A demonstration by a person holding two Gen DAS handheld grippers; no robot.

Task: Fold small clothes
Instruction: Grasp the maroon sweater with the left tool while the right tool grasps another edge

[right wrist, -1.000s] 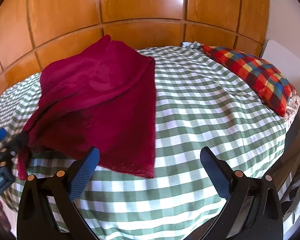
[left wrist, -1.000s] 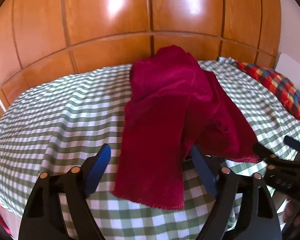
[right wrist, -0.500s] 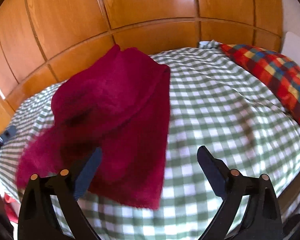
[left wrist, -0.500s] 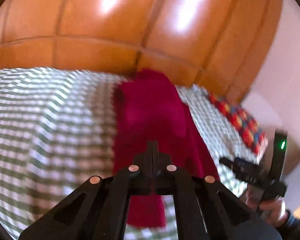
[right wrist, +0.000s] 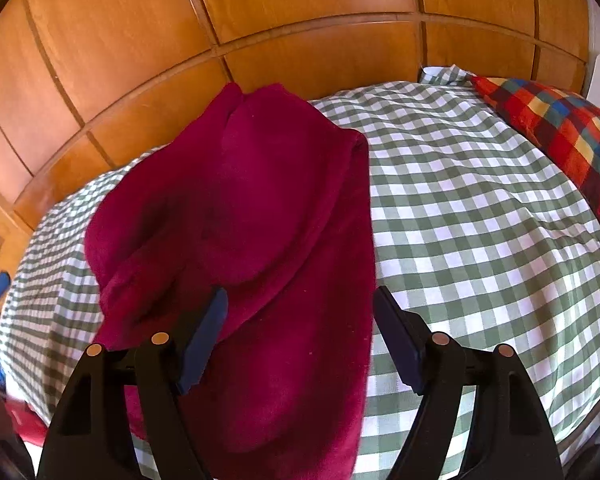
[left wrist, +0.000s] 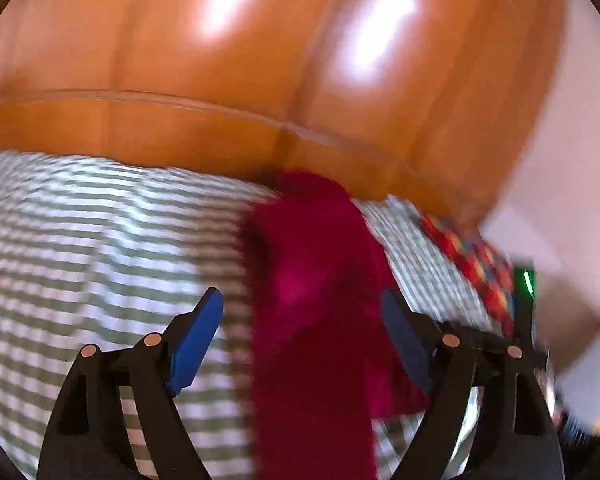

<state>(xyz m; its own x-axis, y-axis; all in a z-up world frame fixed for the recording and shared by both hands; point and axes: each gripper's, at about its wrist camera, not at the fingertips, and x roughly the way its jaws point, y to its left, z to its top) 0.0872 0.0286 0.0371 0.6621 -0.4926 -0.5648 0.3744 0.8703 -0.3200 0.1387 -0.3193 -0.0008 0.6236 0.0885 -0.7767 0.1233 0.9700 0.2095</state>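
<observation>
A dark red fleece garment point(right wrist: 256, 216) lies rumpled on the green-and-white checked bedsheet point(right wrist: 480, 216), its near end reaching the bed's front edge. My right gripper point(right wrist: 300, 332) is open, its blue-padded fingers point(right wrist: 204, 340) spread over the garment's near part without gripping it. In the blurred left wrist view the garment point(left wrist: 316, 320) runs as a long strip between the open fingers point(left wrist: 196, 336) of my left gripper point(left wrist: 308, 336), which holds nothing. The right gripper's body with a green light point(left wrist: 526, 300) shows at the right there.
A tall wooden panelled headboard point(right wrist: 260, 32) stands behind the bed. A red, blue and yellow checked pillow point(right wrist: 560, 136) lies at the bed's right end. A white wall point(left wrist: 572, 160) is at the far right.
My left gripper shut half a second ago and has opened again while swinging; its view is blurred. My right gripper has moved left and now straddles the garment's near part.
</observation>
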